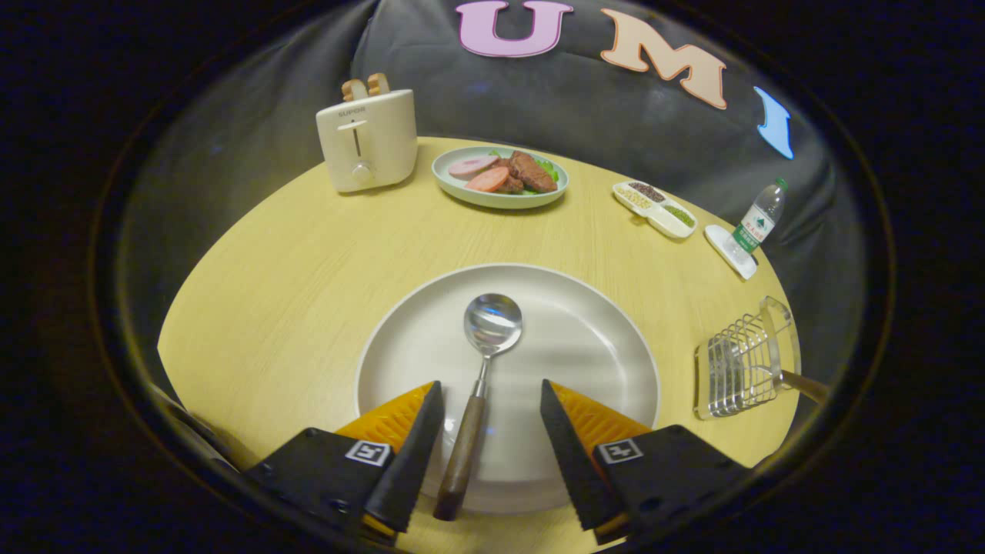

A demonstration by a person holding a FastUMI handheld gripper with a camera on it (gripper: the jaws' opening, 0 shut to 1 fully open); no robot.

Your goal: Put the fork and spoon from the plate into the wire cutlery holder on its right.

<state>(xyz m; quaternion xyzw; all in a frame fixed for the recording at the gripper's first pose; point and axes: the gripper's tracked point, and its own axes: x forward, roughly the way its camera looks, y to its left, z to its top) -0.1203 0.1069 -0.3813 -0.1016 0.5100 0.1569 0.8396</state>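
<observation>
Your gripper (491, 431) has its jaws wide, straddling the spoon (479, 385) handle on the plate (585, 338). Close too high and the handle may pivot or slide off. A handle, probably the fork's, already pokes from the holder (739, 369) at right.

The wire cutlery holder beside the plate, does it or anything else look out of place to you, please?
Yes: the wire cutlery holder seems to lie tipped on its side, a wooden handle poking out past the table edge. The spoon lies neatly on the plate between the open gripper fingers, untouched.
</observation>
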